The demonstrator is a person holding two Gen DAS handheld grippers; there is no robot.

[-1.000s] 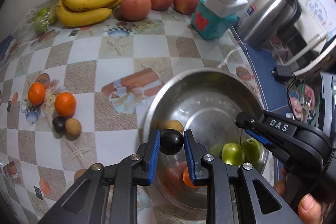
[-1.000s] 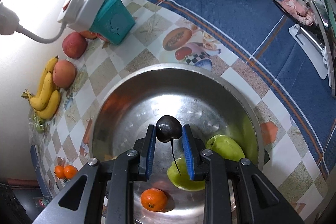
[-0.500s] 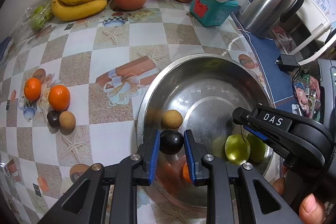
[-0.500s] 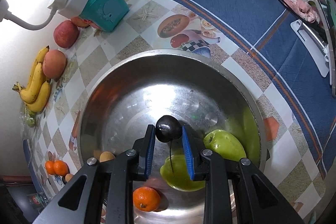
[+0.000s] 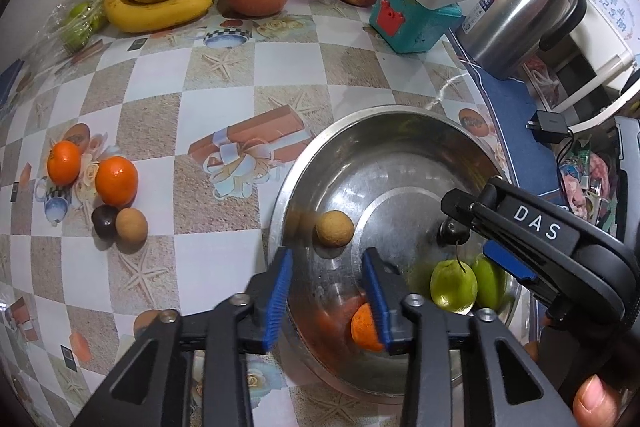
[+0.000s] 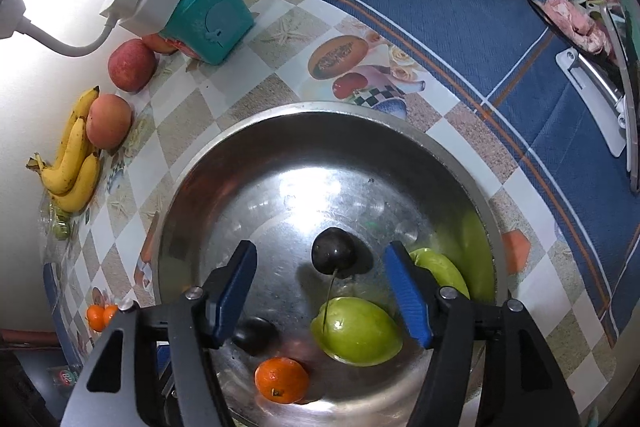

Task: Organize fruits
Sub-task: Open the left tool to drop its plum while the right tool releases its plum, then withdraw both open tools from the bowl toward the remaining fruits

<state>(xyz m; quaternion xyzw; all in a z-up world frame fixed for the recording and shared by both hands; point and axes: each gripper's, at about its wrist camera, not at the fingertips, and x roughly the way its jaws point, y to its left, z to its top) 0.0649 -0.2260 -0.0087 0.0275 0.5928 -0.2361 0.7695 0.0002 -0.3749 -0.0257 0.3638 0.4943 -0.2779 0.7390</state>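
A: Where do the two claws stand?

B: Both are over the steel bowl (image 6: 460,163) and both have just been opening. The right gripper (image 6: 324,291) is spread wide with nothing pressed between its pads; the dark cherry (image 6: 333,254) lies free on the bowl floor beyond the tips, stem trailing toward the green fruit (image 6: 356,331). The left gripper (image 5: 326,291) is parted too, and empty.

A: And the left one's dark fruit?

B: A second dark fruit (image 6: 256,335) sits low in the bowl beside the orange (image 6: 281,380) — half hidden behind the right gripper's left finger, so it is probably the one let go, though I cannot be sure.

A: What is left outside?

B: To the left of the bowl, well apart from it — two oranges (image 5: 116,181), a small dark fruit (image 5: 104,221) touching a tan round one (image 5: 131,225). Another tan fruit (image 5: 335,229) is already in the bowl.

A: Which hand is nearer?

B: The left, I'd judge. That cluster lies on its side of the bowl, the right claw on the far side. The small fruits are round, so no axis to line up with.
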